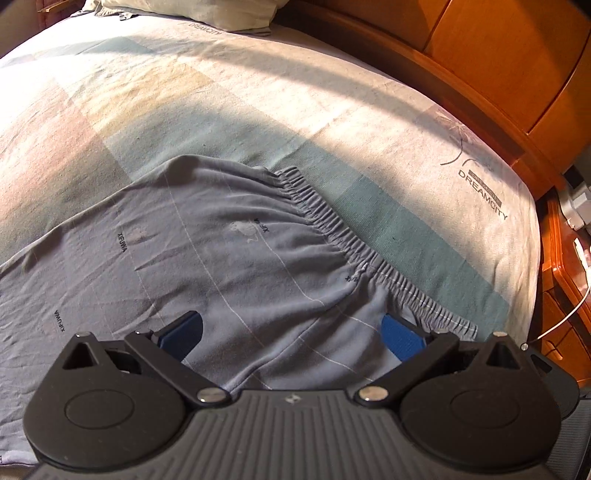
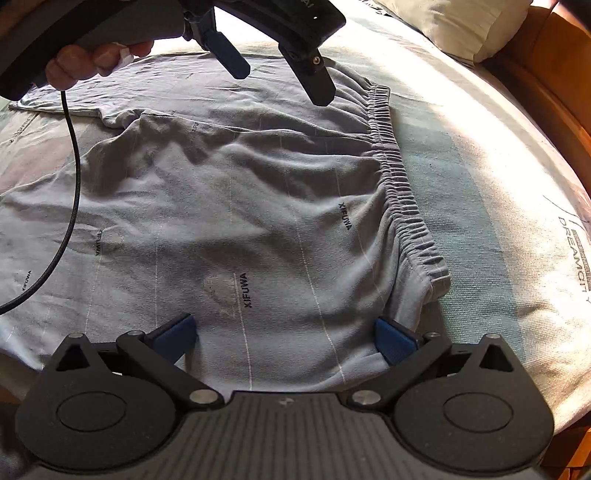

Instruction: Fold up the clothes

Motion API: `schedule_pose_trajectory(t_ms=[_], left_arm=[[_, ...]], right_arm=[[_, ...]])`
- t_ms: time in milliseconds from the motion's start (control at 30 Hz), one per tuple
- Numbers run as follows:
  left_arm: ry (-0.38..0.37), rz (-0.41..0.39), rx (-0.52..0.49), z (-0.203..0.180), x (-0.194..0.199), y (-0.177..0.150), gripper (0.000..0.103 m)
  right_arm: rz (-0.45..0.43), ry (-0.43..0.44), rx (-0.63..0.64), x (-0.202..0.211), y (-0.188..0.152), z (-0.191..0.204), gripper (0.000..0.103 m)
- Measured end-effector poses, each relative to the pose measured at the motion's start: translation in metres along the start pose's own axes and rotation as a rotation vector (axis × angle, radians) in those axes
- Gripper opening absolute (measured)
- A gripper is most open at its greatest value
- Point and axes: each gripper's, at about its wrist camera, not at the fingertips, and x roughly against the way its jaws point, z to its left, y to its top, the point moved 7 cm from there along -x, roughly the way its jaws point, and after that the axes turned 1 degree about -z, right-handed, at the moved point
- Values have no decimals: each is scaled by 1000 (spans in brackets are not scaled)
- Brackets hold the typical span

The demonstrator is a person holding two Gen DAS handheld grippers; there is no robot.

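The grey trousers (image 2: 258,206) lie spread on the bed sheet (image 2: 498,229), elastic waistband (image 2: 399,177) toward the headboard side, legs running off to the left of both views. The cloth is rumpled, with ridges across the seat, and no fold is visible yet. Judgement: the step in hand is the approach to the first grasp.

Nearest in the right wrist view, the right gripper (image 2: 286,341) hovers low over the near edge of the garment. Its jaws stand wide apart, the blue pads straddling bare cloth, and it holds nothing. The near waistband corner (image 2: 437,277) lies just beyond its right-hand pad.

Further off, the left gripper (image 2: 280,74) hangs above the far side of the garment, carried by a hand (image 2: 92,59), with a black cable (image 2: 72,192) trailing down across the cloth. In the left wrist view the left gripper (image 1: 291,334) is likewise wide open and empty, over the fabric close to the waistband (image 1: 325,221).

Beyond the garment sit a pillow (image 2: 461,26) and the wooden headboard (image 1: 480,55).

Judgement on the next move: each gripper needs to descend and pinch the cloth edge, ideally at the waistband and at a matching point along the leg, so that one half can be carried over the other. The cable should be kept off the fabric to avoid dragging it.
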Motion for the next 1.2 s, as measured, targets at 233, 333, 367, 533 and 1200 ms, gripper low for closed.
schedule_pose_trajectory(t_ms=[233,333,367,533,1200], left_arm=[[-91,67,17,-22,-17,-28,102],[-69,65,37,-17,-24,-28,102],[-58,63,40,-15,-25,-27,102],[-46,14,13,-11,-7,-17,102],[192,-124,264,85,59,-33,102]], right_arm=[[-8,-6,-1,0,-1,0,103],[-5,-5,1,0,-1,0,103],[-4,-4,2,0,-1,0,103],[15,22,-19,5,4,-3,103],[-102,50,-28,-4,99,-19,103]])
